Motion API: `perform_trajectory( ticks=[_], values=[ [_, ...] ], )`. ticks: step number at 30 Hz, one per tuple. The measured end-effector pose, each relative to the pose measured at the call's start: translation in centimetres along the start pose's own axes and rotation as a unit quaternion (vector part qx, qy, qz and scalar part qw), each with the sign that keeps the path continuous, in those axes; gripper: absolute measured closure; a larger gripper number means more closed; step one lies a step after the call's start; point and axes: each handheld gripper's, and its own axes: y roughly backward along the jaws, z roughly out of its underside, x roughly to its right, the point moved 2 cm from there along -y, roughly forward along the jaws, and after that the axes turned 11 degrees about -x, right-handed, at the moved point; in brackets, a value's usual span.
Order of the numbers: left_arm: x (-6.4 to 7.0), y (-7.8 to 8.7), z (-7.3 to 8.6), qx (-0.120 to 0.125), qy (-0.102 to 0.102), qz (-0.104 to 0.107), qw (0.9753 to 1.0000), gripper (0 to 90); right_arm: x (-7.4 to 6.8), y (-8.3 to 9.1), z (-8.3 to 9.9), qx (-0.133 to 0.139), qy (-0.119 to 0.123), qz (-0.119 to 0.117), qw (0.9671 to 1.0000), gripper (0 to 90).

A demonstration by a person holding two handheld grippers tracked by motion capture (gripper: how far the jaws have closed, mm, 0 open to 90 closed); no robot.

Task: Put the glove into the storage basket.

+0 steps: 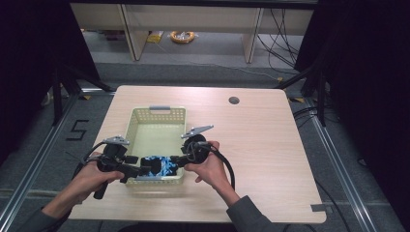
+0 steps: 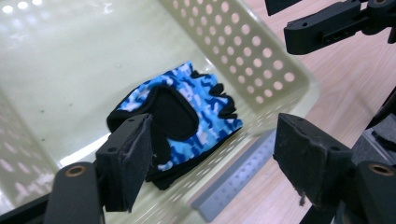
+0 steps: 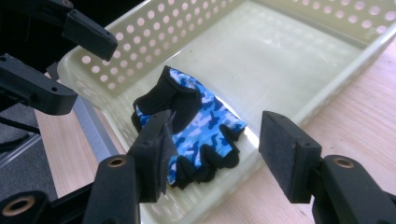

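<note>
A blue camouflage fingerless glove (image 1: 159, 166) (image 2: 187, 107) (image 3: 196, 121) with black trim lies flat on the floor of a pale yellow perforated basket (image 1: 157, 112) (image 2: 243, 51) (image 3: 154, 42), at its near end. My left gripper (image 1: 140, 171) (image 2: 212, 140) hovers open over the basket's near left corner, its pads either side of the glove but apart from it. Opposite, at the near right corner, my right gripper (image 1: 176, 162) (image 3: 217, 135) is open too and holds nothing. Each gripper view also shows the other gripper (image 2: 327, 23) (image 3: 74, 65) across the basket.
The basket has grey handles at its far end (image 1: 159, 108) and near end (image 2: 238, 179). It stands left of centre on a light wooden table (image 1: 261, 145) with a cable hole (image 1: 234, 100) at the back. Beyond are table legs, cables and a yellow coil (image 1: 183, 36).
</note>
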Motion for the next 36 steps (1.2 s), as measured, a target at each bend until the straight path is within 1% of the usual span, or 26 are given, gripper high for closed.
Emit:
perform_trajectory(
  ticks=[1, 3, 4, 5, 7, 8, 9, 10, 11, 12, 14, 15, 16, 19, 20, 22, 25, 26, 27, 29, 30, 31, 32, 33, 34, 36],
  values=[
    [0.1, 0.0, 0.0, 0.004, -0.002, 0.005, 1.0, 26.3, 0.2, 0.3, 0.1, 0.0, 0.007, 0.001, 1.0, 44.3],
    [0.3, 0.1, -0.1, 0.008, -0.002, 0.018, 0.9998, 25.8, 0.4, 0.6, 0.3, 0.007, 0.003, 0.001, 1.0, 43.5],
    [0.5, 0.0, -0.1, 0.015, 0.002, 0.024, 0.9996, 25.5, 0.5, 0.8, 0.4, 0.009, 0.008, 0.004, 0.9999, 43.3],
    [0.6, 0.0, -0.2, 0.013, 0.0, 0.025, 0.9996, 25.1, 0.6, 1.1, 0.6, 0.005, 0.006, 0.003, 1.0, 43.0],
    [0.9, -0.1, -0.2, 0.015, -0.003, 0.028, 0.9995, 24.6, 0.7, 1.4, 0.8, 0.018, 0.006, 0.003, 0.9998, 42.6],
    [1.1, -0.1, -0.2, 0.014, -0.007, 0.029, 0.9995, 24.2, 0.8, 1.6, 0.9, 0.015, 0.011, 0.003, 0.9998, 42.3],
    [1.3, -0.1, -0.2, 0.015, -0.007, 0.033, 0.9993, 24.1, 0.9, 1.7, 1.0, 0.025, 0.009, 0.006, 0.9996, 42.0],
    [1.4, -0.2, -0.2, 0.022, -0.007, 0.03, 0.9993, 24.0, 0.9, 2.1, 1.1, 0.02, 0.007, 0.0, 0.9998, 41.6],
    [1.6, -0.2, -0.2, 0.023, -0.008, 0.036, 0.999, 23.8, 1.0, 2.3, 1.2, 0.028, 0.008, 0.0, 0.9996, 41.0],
    [1.8, -0.2, -0.2, 0.024, -0.009, 0.033, 0.9991, 23.5, 1.0, 2.5, 1.4, 0.027, 0.001, -0.006, 0.9996, 40.3],
    [2.1, -0.3, -0.3, 0.029, -0.012, 0.043, 0.9986, 23.3, 1.2, 2.9, 1.7, 0.03, 0.004, -0.006, 0.9995, 39.8],
    [2.3, -0.3, -0.3, 0.032, -0.014, 0.042, 0.9985, 23.0, 1.4, 3.1, 1.8, 0.031, 0.006, 0.001, 0.9995, 39.6],
    [2.4, -0.3, -0.3, 0.033, -0.015, 0.047, 0.9982, 22.7, 1.5, 3.3, 2.0, 0.034, 0.002, -0.004, 0.9994, 39.2],
    [2.9, -0.5, -0.2, 0.035, -0.02, 0.05, 0.9979, 22.3, 1.7, 3.8, 2.5, 0.04, -0.001, 0.001, 0.9992, 37.7],
    [3.1, -0.6, -0.2, 0.038, -0.021, 0.05, 0.9978, 22.1, 1.7, 4.1, 2.6, 0.036, -0.008, 0.003, 0.9993, 37.1],
    [3.4, -0.6, -0.3, 0.036, -0.025, 0.052, 0.9977, 21.9, 1.9, 4.4, 3.0, 0.042, -0.005, 0.005, 0.9991, 36.5],
    [3.9, -0.8, -0.3, 0.044, -0.031, 0.051, 0.9972, 21.4, 2.1, 4.6, 3.5, 0.047, 0.0, 0.004, 0.9989, 35.0],
    [4.0, -0.8, -0.3, 0.043, -0.034, 0.054, 0.997, 21.3, 2.0, 4.8, 3.6, 0.044, -0.006, 0.004, 0.999, 34.7],
    [4.2, -0.9, -0.3, 0.05, -0.032, 0.054, 0.9968, 21.2, 1.9, 5.0, 3.8, 0.043, -0.014, 0.007, 0.9989, 34.2],
    [4.5, -1.0, -0.3, 0.047, -0.038, 0.054, 0.9967, 21.1, 2.1, 5.2, 4.1, 0.049, 0.0, 0.017, 0.9986, 33.6],
    [4.7, -1.1, -0.2, 0.053, -0.038, 0.051, 0.9966, 21.2, 2.1, 5.3, 4.3, 0.049, 0.002, 0.016, 0.9987, 33.5],
    [4.8, -1.1, -0.2, 0.048, -0.044, 0.05, 0.9966, 21.1, 2.1, 5.3, 4.4, 0.05, 0.004, 0.013, 0.9986, 33.4],
    [4.9, -1.2, -0.1, 0.047, -0.046, 0.052, 0.9965, 21.1, 1.8, 5.4, 4.6, 0.048, -0.01, 0.01, 0.9988, 33.4],
    [5.1, -1.4, -0.1, 0.049, -0.047, 0.059, 0.996, 21.1, 2.0, 5.5, 4.8, 0.052, 0.0, 0.015, 0.9985, 33.2],
    [5.2, -1.4, 0.0, 0.051, -0.049, 0.053, 0.9961, 21.2, 1.9, 5.5, 4.9, 0.054, 0.001, 0.011, 0.9985, 33.1],
    [5.4, -1.6, 0.1, 0.049, -0.052, 0.057, 0.9958, 21.2, 1.9, 5.7, 5.3, 0.057, -0.001, 0.014, 0.9983, 33.2]
  ],
)
